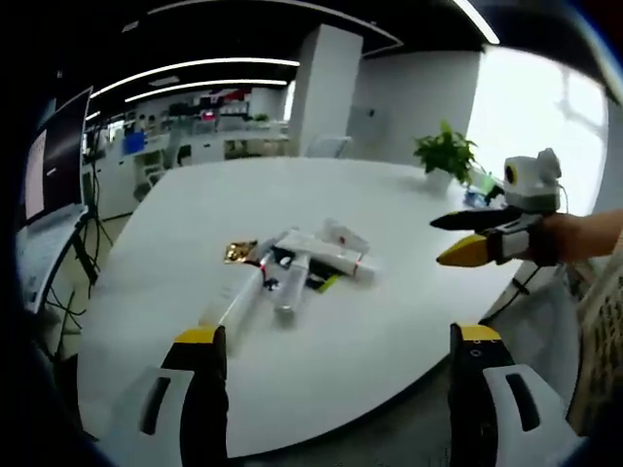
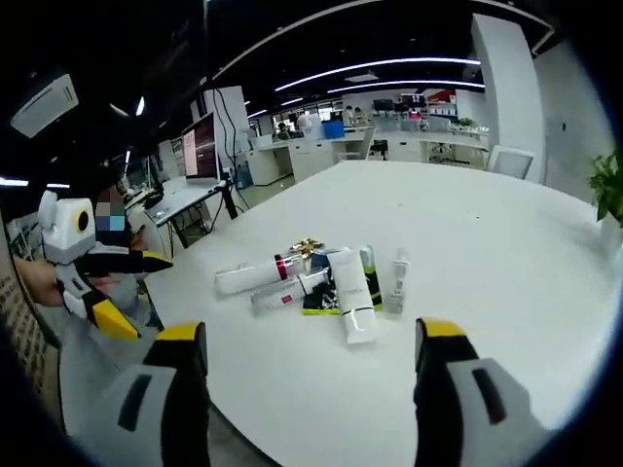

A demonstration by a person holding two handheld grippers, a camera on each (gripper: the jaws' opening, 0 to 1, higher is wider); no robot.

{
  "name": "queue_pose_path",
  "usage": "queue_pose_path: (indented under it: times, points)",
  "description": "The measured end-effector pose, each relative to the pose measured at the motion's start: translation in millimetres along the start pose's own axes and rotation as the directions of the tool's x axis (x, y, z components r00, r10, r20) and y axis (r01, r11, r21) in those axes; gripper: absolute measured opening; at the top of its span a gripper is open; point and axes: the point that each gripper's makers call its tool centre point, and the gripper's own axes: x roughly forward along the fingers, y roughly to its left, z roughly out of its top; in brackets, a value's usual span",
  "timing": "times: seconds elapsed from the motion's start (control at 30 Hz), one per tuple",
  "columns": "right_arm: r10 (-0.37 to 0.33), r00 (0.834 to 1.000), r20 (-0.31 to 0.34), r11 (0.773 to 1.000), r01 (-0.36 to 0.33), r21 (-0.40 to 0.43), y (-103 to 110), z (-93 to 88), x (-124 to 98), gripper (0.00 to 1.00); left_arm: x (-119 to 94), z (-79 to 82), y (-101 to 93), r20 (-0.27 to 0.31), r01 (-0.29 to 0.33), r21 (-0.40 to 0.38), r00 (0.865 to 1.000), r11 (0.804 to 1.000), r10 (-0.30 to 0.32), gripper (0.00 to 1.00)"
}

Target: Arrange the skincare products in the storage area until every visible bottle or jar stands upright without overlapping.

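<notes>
A heap of skincare products (image 1: 292,263) is seen lying near the middle of a white bench (image 1: 331,195); none of them stands upright. In the left gripper view, a long white tube (image 1: 232,300) lies at the near left of the heap, a gold packet (image 1: 238,252) at its far left, and a white tube with red print (image 1: 343,237) at its far right. Several pieces overlap one another.

In the right gripper view the same heap (image 2: 321,277) is seen from another side. A broad white tube (image 2: 352,297) reaches nearest to the camera, a slim pale bottle (image 2: 396,283) lies just right of it, and a white bottle with a red band (image 2: 255,274) points left. A dark flat packet (image 2: 316,304) lies under the tubes.

The left gripper (image 1: 336,342) is held wide open above the near edge of the bench, with nothing between its jaws. The right gripper (image 2: 311,336) is likewise wide open and empty, short of the heap.

The right gripper (image 1: 456,239) is also seen at the right of the left gripper view, held by a hand (image 1: 584,233) over the right bench edge. The left gripper (image 2: 131,292) shows at the left of the right gripper view, off the bench.

A potted plant (image 1: 446,154) stands at the far right of the bench.
</notes>
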Motion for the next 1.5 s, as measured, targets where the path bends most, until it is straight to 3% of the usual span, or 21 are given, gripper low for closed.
queue_pose_path:
  times: [0.5, 0.77, 0.93, 1.5]
  points:
    - [0.005, 0.998, -0.058, 0.996, -0.010, -0.093, -23.7, 14.8, 39.2, 0.82, -0.2, -0.6, -3.6, -0.005, 0.042, -0.012, 0.999, 0.999, -0.042, 0.90]
    - [0.020, 0.996, -0.091, 0.989, -0.033, -0.141, -32.4, 18.4, 65.6, 0.75, 1.2, -5.1, -9.5, -0.031, 0.070, 0.026, 0.997, 0.997, -0.069, 0.90]
    - [0.032, 0.993, -0.112, 0.992, -0.045, -0.119, -37.0, 18.9, 82.9, 0.72, 1.6, -6.3, -11.8, -0.041, 0.090, 0.018, 0.995, 0.996, -0.090, 0.89]
    - [0.019, 0.973, -0.229, 0.986, -0.057, -0.159, -46.7, 3.4, 136.7, 0.67, 1.0, -5.7, -7.8, -0.042, 0.089, -0.042, 0.995, 0.995, -0.091, 0.89]
